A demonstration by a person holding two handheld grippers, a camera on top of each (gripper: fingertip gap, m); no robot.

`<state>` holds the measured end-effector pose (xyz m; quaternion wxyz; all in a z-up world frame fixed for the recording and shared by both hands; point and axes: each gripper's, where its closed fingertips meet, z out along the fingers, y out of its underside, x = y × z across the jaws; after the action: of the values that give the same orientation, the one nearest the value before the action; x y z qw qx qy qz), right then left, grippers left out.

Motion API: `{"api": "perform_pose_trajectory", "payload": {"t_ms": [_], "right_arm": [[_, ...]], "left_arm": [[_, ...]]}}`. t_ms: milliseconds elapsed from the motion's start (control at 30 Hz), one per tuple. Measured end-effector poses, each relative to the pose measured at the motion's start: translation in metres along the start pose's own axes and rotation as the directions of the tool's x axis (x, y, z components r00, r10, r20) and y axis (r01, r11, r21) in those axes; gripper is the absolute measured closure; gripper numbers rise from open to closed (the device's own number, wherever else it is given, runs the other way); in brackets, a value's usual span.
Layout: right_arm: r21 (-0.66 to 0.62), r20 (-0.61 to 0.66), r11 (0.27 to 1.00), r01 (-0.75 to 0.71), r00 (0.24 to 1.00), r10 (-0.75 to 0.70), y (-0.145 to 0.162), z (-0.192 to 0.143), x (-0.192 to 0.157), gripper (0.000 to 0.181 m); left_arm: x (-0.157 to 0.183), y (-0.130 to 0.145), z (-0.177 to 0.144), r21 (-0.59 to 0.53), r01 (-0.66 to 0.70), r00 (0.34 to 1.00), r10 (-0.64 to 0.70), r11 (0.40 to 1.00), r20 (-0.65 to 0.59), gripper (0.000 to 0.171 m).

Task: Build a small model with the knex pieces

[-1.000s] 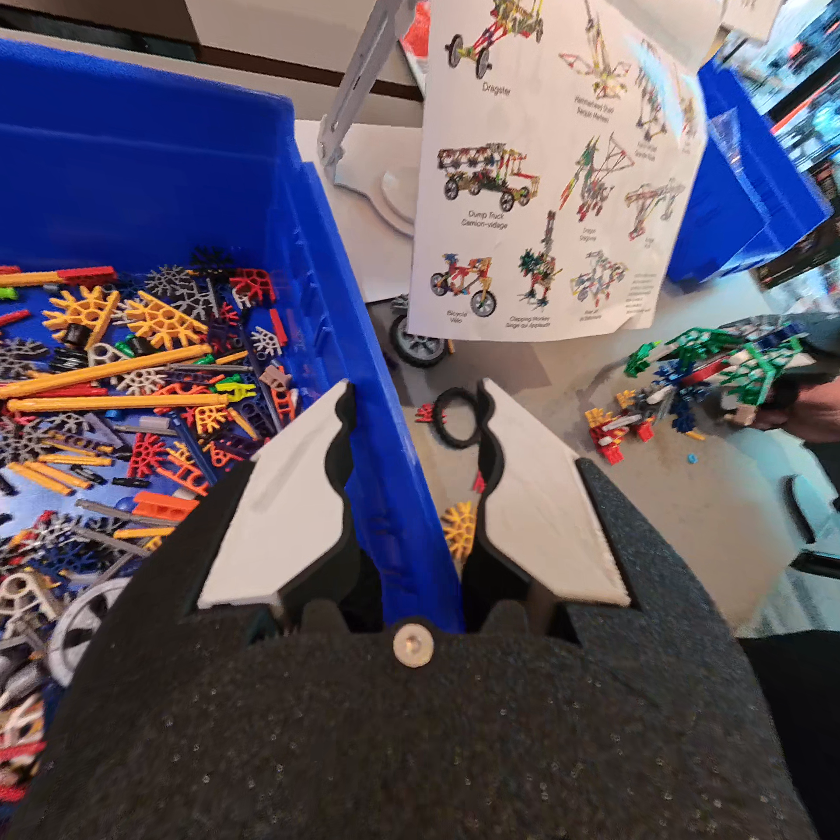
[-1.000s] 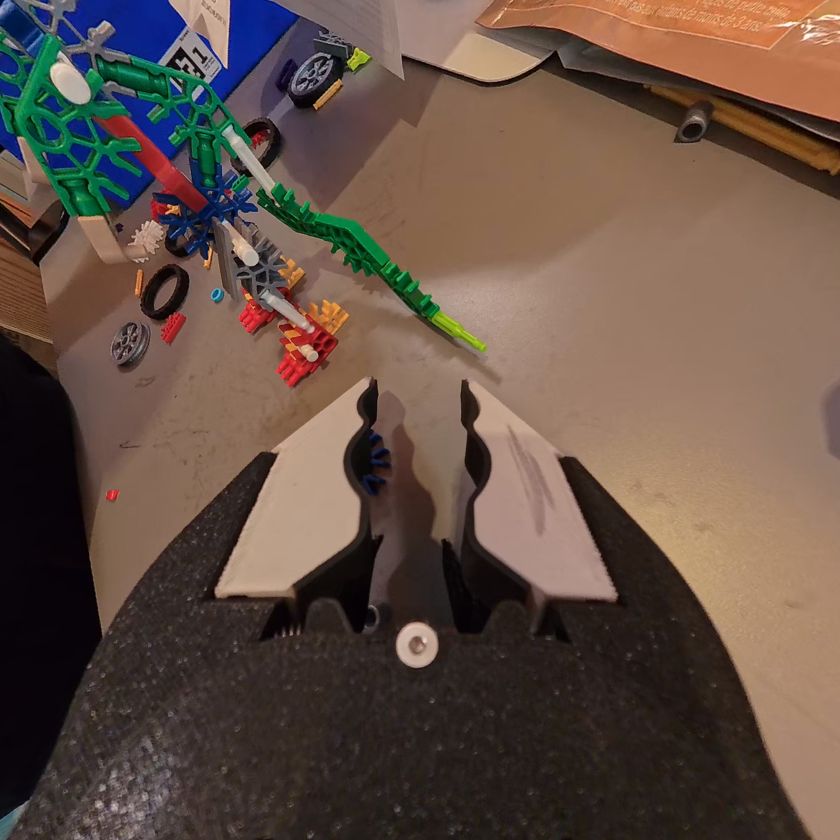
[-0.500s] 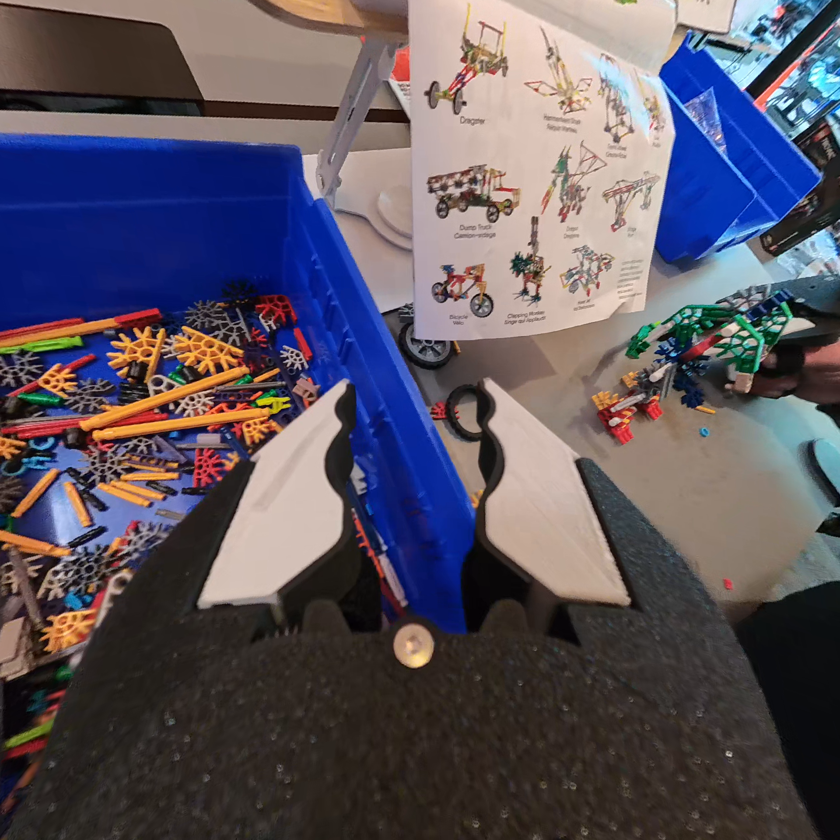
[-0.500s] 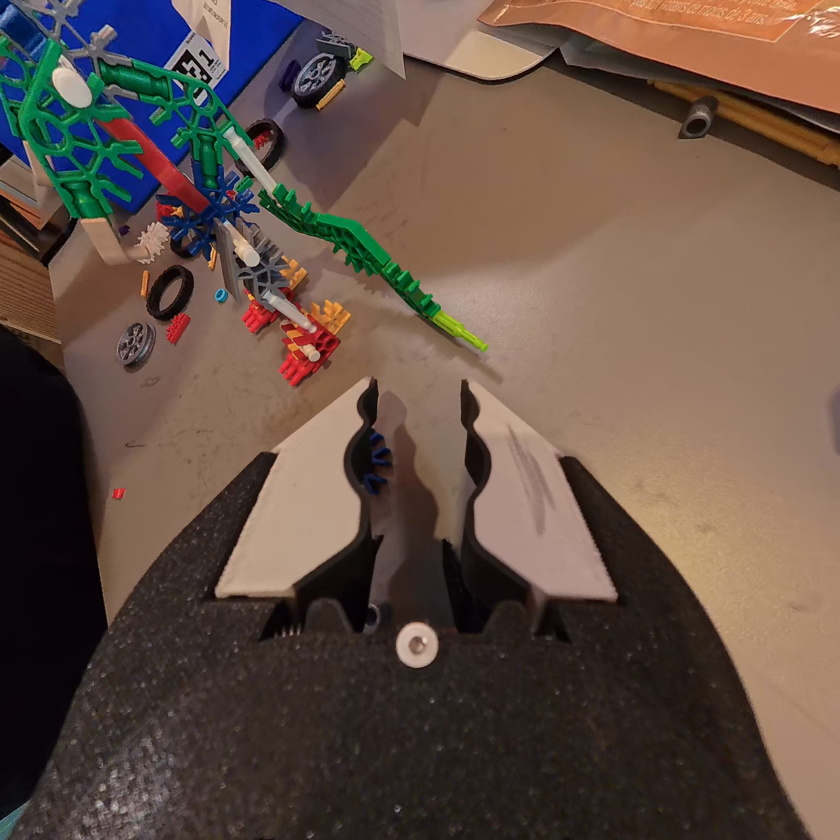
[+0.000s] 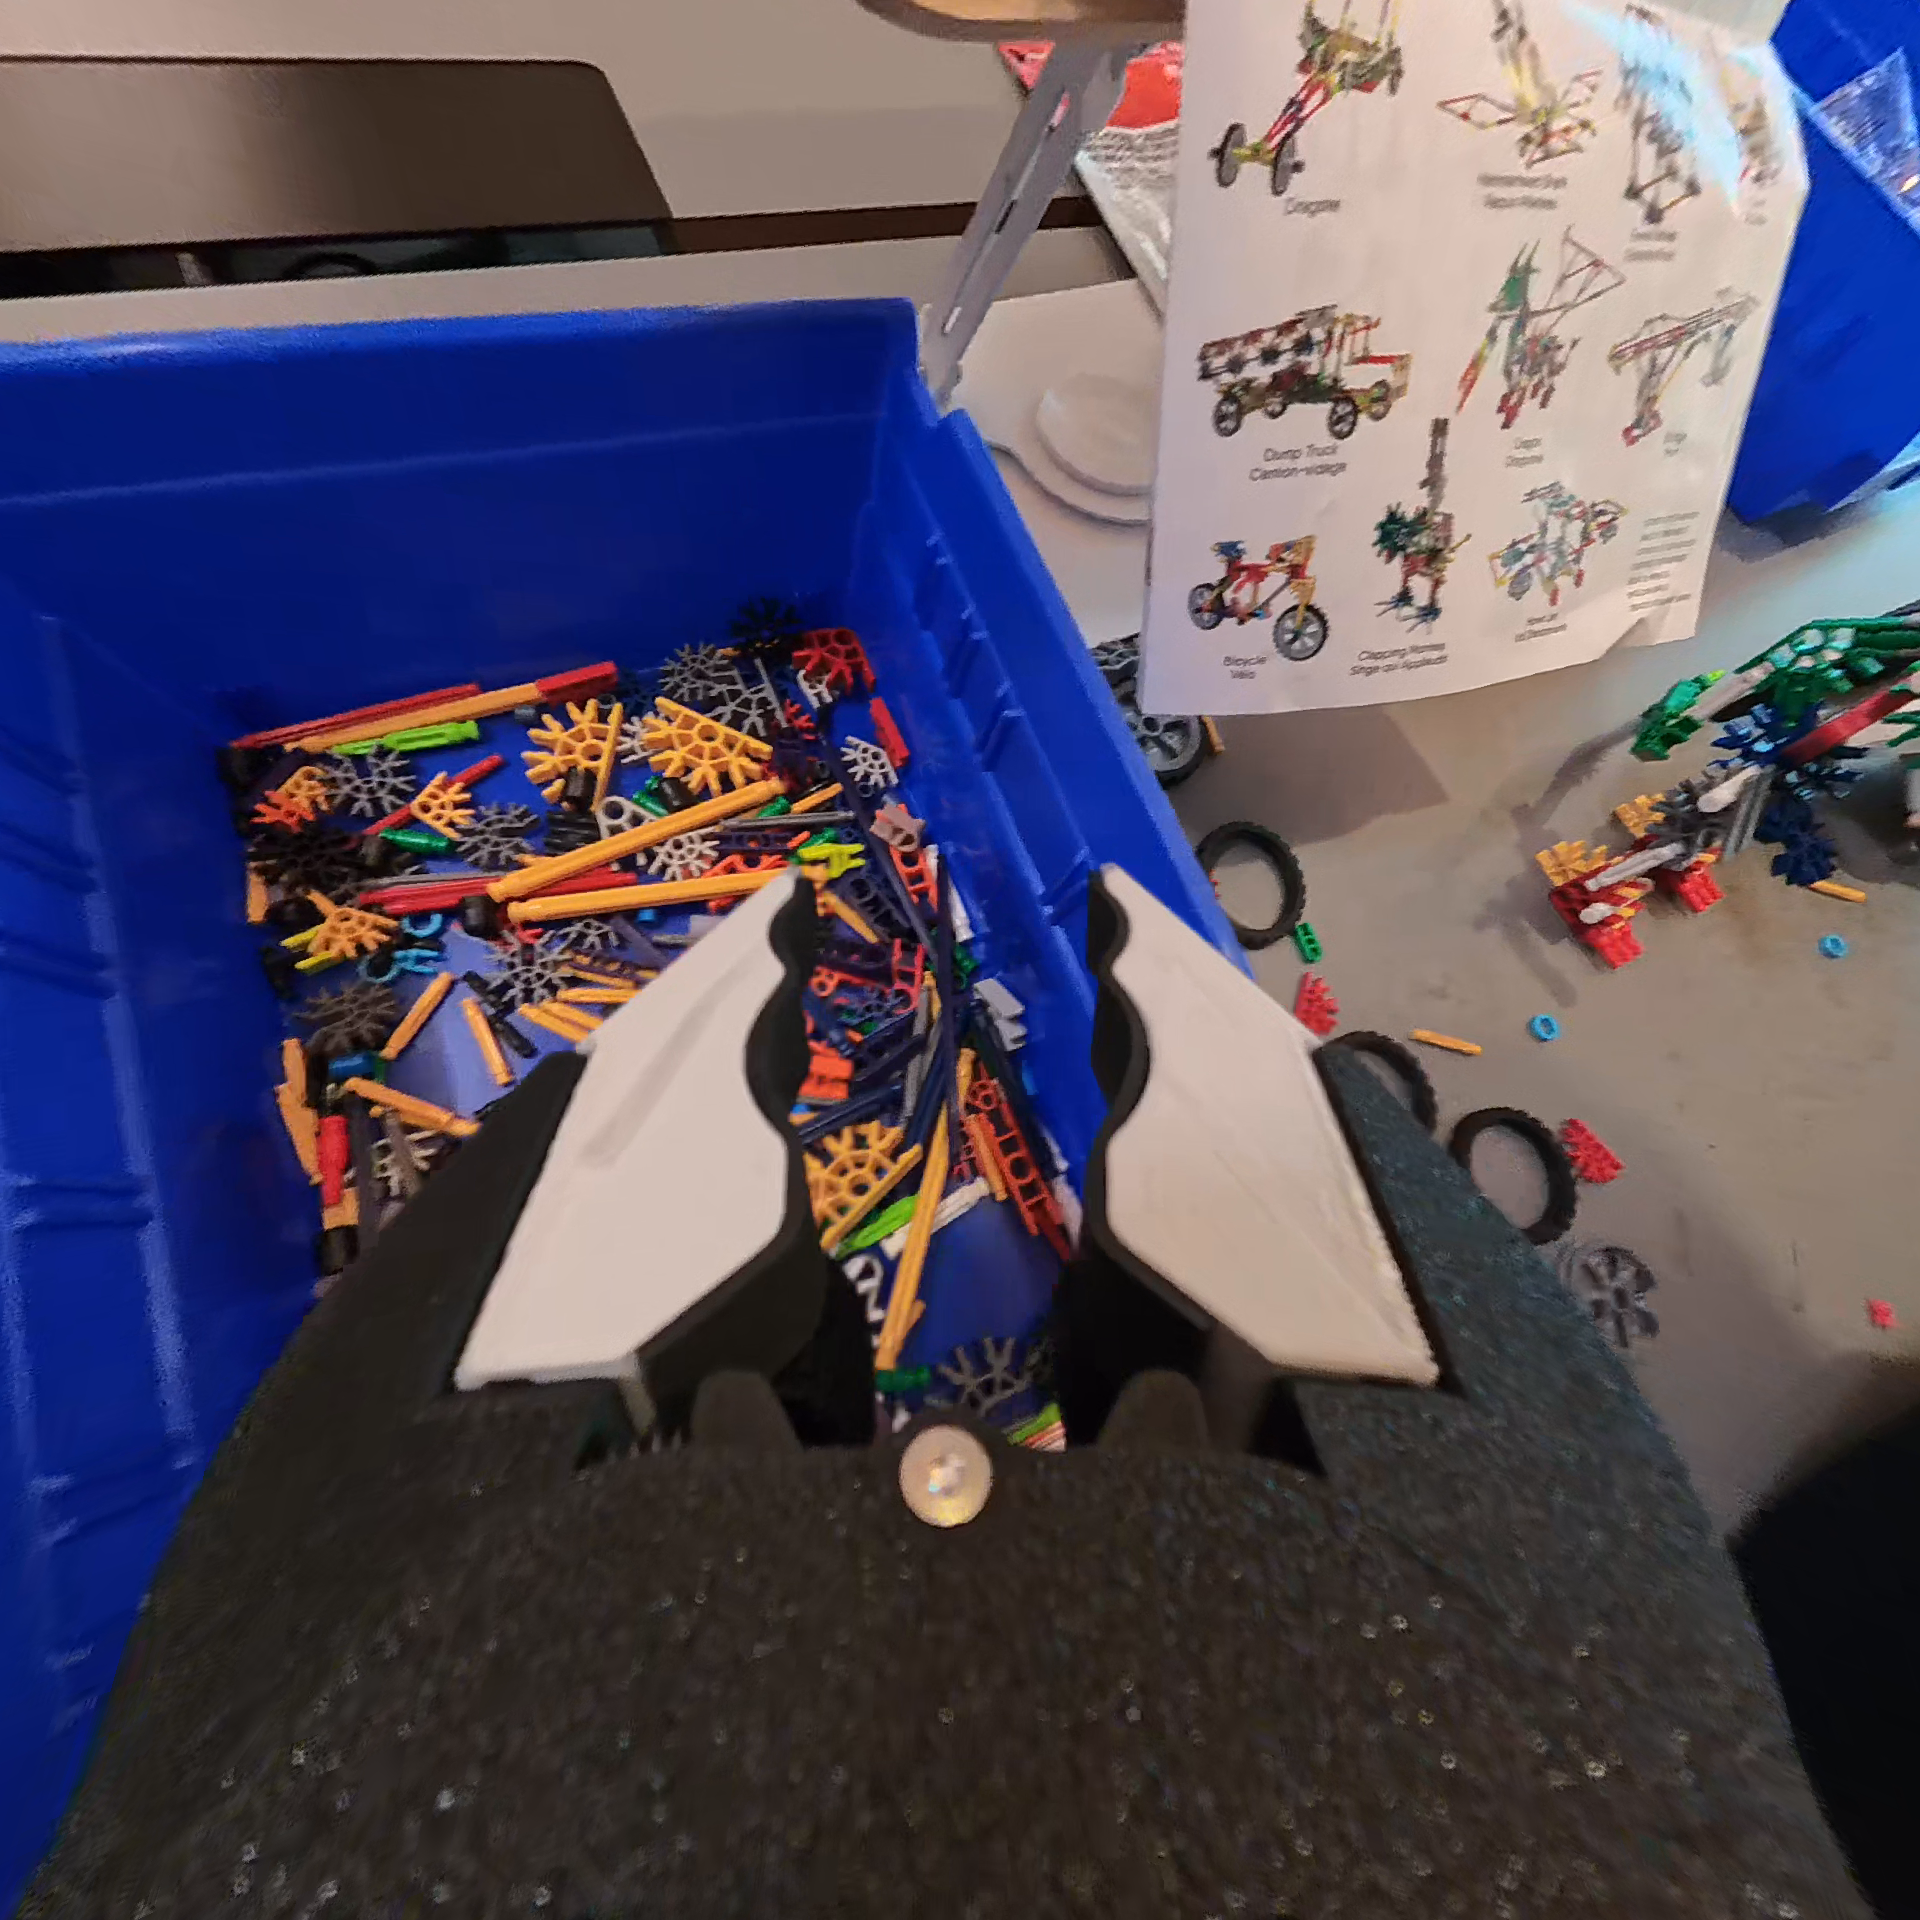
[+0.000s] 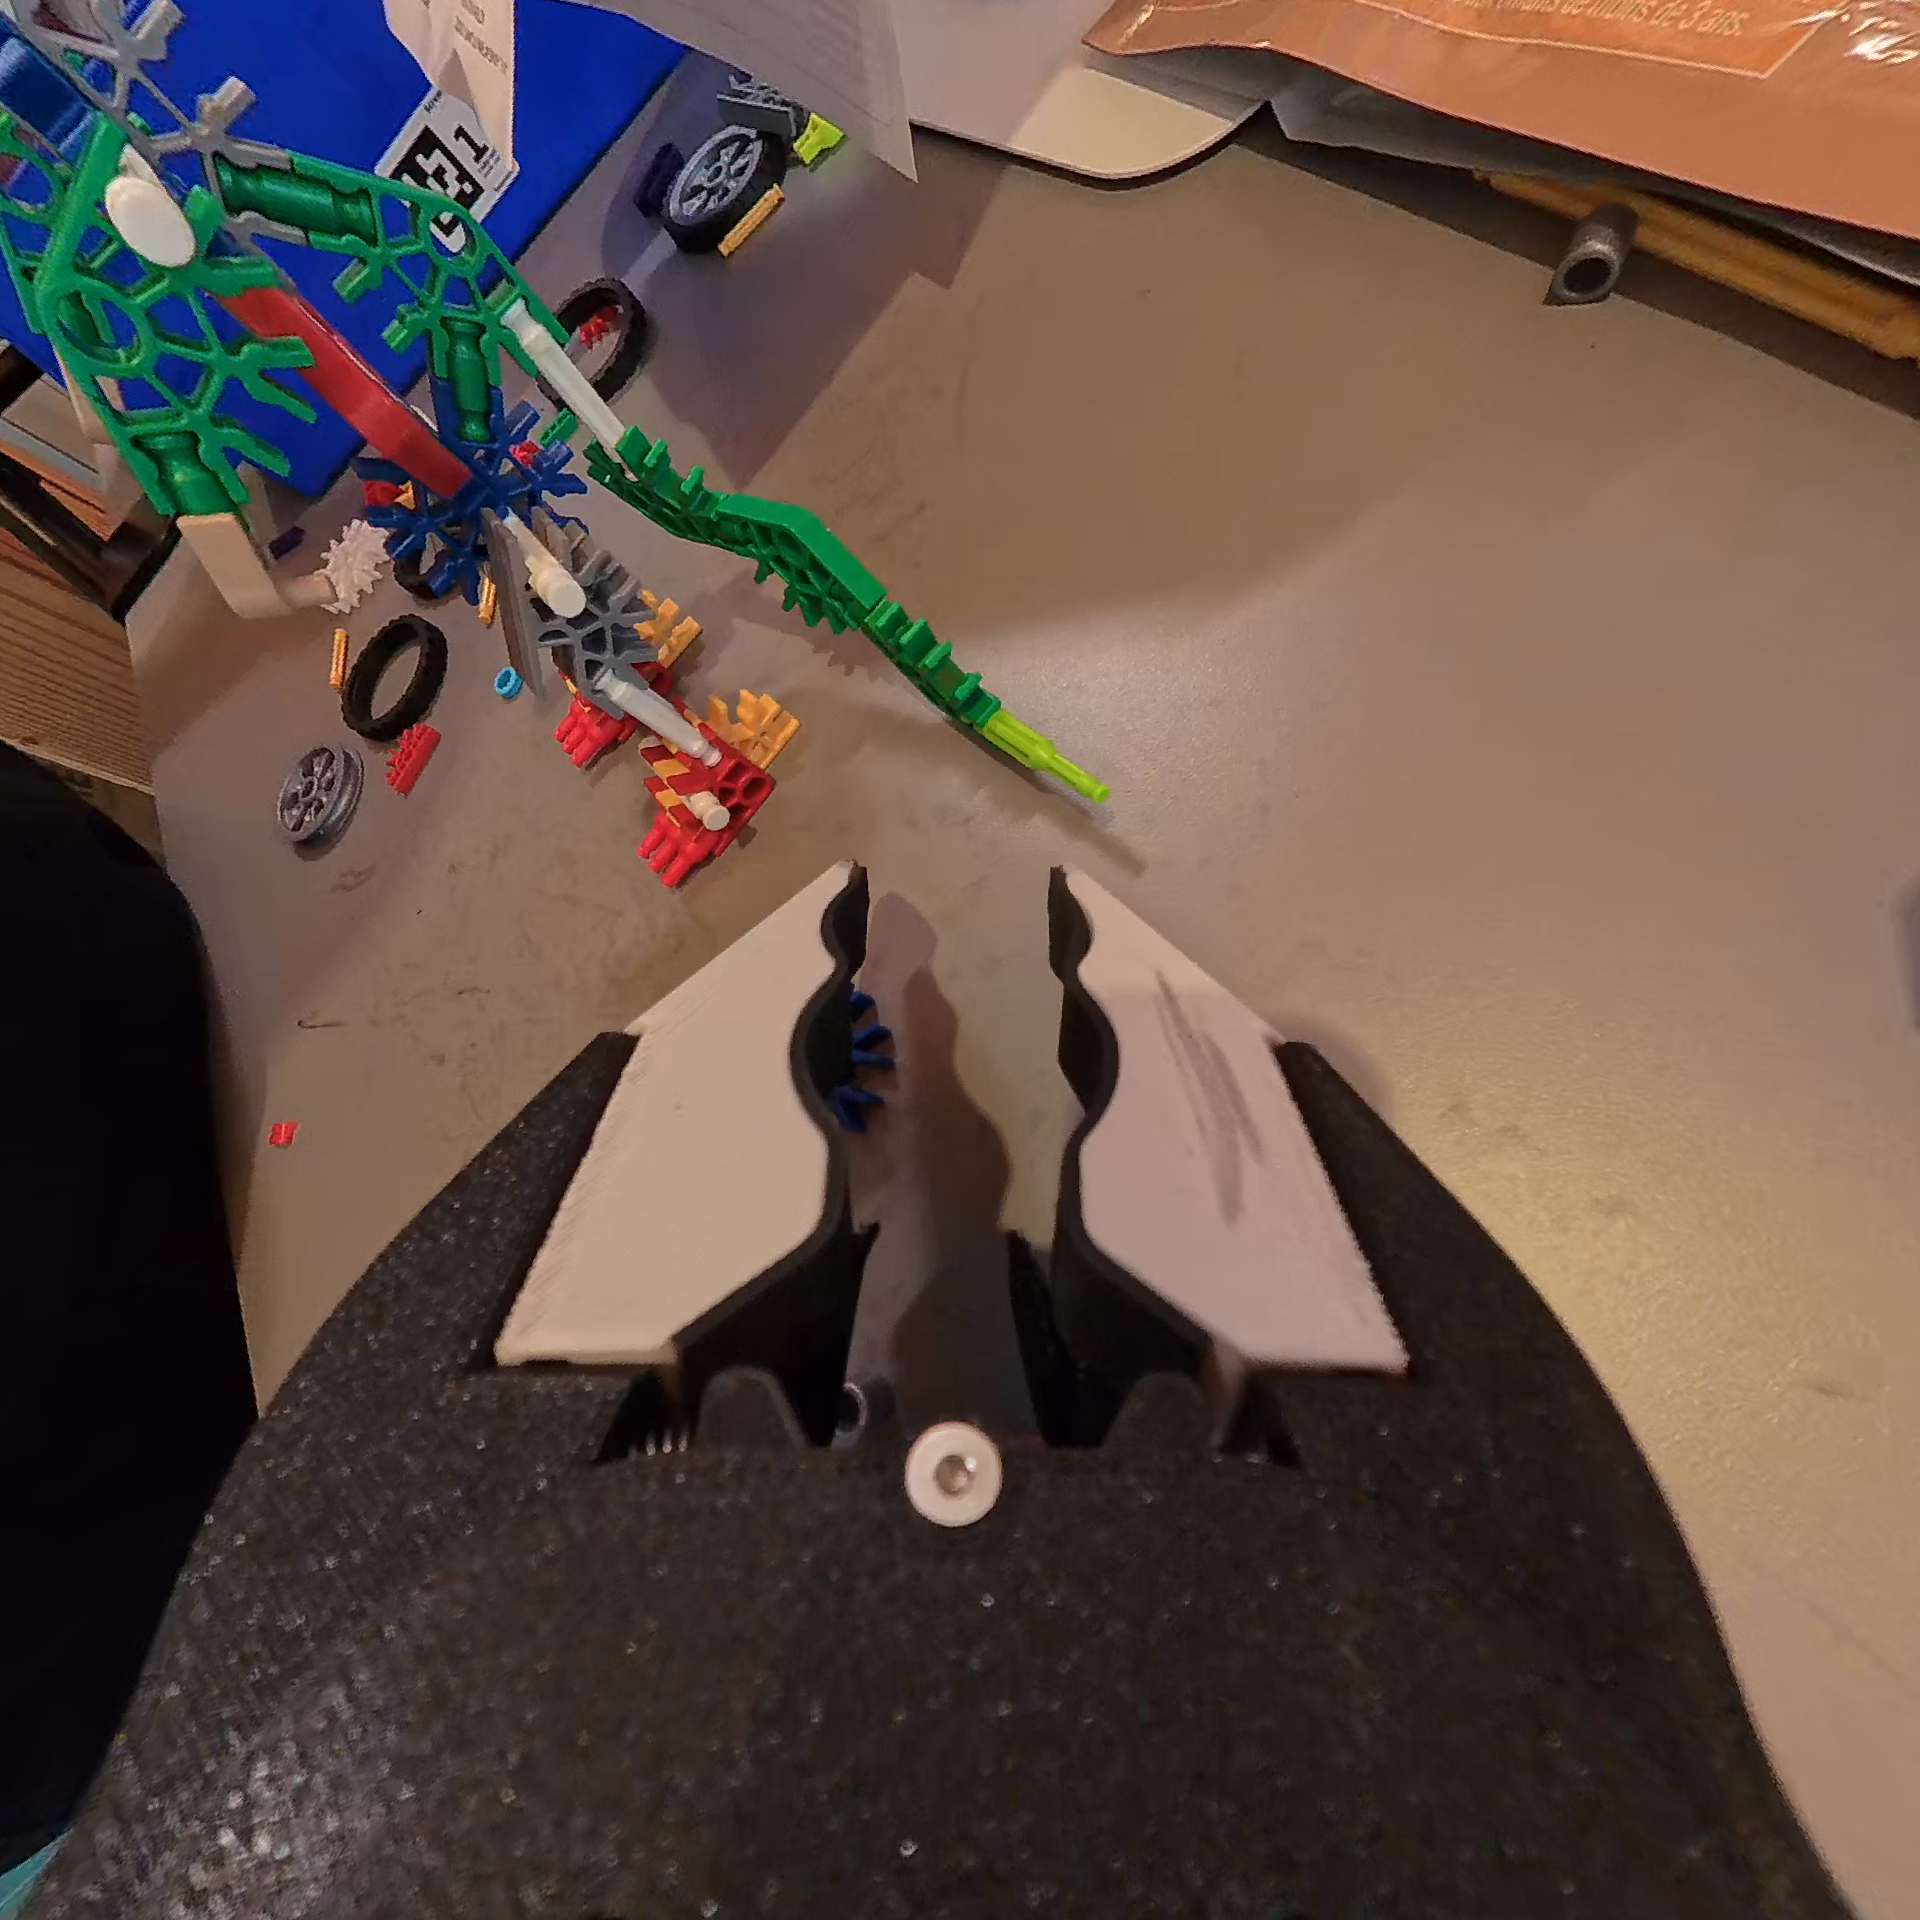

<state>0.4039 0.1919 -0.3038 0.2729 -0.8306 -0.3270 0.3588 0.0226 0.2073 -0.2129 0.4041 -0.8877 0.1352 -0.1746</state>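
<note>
Above the blue plastic bin (image 5: pixel 540 499) of spiky rods, the left gripper (image 5: pixel 940 904) gapes empty, while the right gripper (image 6: pixel 951 894) (also parted) has a blue toothed connector (image 6: pixel 864 1060) against its left finger.

Loose parts (image 5: pixel 644 894) are lying in the bin (image 5: pixel 468 488), the tabletop (image 5: pixel 1714 1122) is sitting to its right carrying the tyres (image 5: pixel 1252 883) and toy model (image 5: pixel 1704 821), with the picture sheet (image 5: pixel 1455 343) probably hanging behind them.

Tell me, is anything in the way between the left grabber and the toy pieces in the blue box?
Nothing visible. The left gripper hangs open above the blue bin, and the loose pieces lie uncovered below it.
</note>
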Motion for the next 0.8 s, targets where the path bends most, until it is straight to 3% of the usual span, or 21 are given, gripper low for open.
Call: {"api": "perform_pose_trajectory", "payload": {"t_ms": [800], "right_arm": [[-0.002,0.003,1.000,-0.016,1.000,0.016,0.000,0.000,0.001,0.149]], "left_arm": [[-0.049,0.036,-0.006,-0.217,-0.108,0.984,0.135,0.970,0.113,0.128]]}}
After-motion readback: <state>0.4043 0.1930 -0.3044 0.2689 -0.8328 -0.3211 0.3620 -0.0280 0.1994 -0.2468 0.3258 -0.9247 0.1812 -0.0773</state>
